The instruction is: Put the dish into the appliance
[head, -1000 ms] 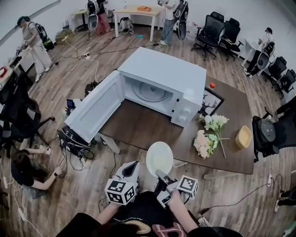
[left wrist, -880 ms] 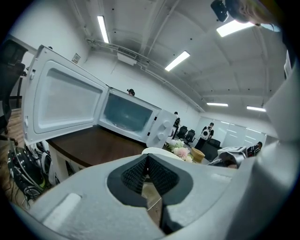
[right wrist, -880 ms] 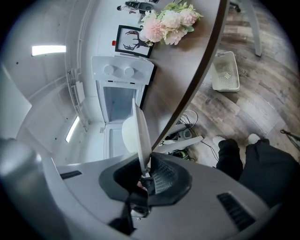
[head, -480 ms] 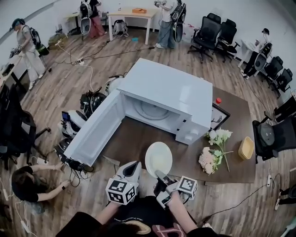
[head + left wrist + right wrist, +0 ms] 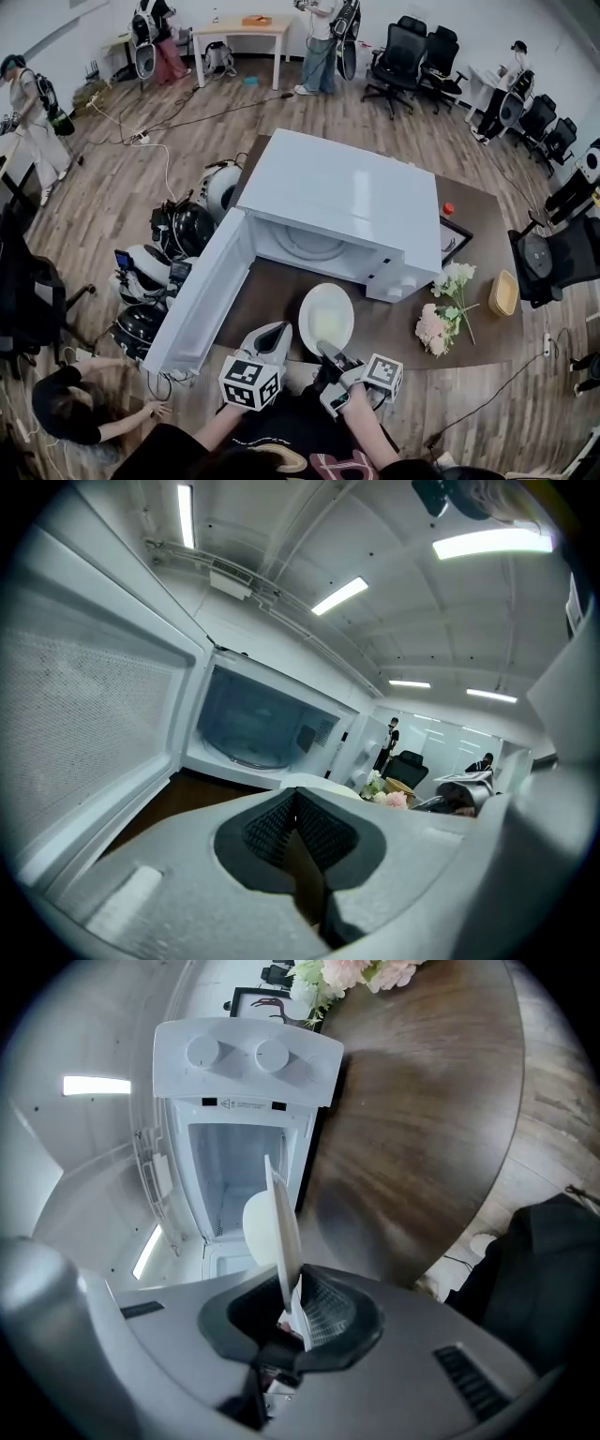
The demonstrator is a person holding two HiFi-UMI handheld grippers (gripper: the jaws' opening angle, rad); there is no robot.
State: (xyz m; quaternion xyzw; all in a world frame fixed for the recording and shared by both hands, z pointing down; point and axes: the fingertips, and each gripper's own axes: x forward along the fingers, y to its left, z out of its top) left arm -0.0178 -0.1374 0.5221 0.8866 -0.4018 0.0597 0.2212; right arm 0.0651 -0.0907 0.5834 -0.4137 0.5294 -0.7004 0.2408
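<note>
- The right gripper (image 5: 292,1305) is pinched tight on the near edge of the white plate (image 5: 326,317).
- The left gripper (image 5: 298,810) is closed and holds nothing.
- The plate hangs just in front of the open microwave (image 5: 342,202), not inside yet.
- It looks stiff, smooth and easy to break, so I think the rim is the best place to hold it.
- A small sticker (image 5: 246,1103) under the microwave's knobs (image 5: 272,1055) is too tiny to read.

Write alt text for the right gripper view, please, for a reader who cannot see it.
The right gripper clamps a white plate by its rim, edge-on, facing the open white microwave on a dark wooden table. Flowers lie beyond.
</note>
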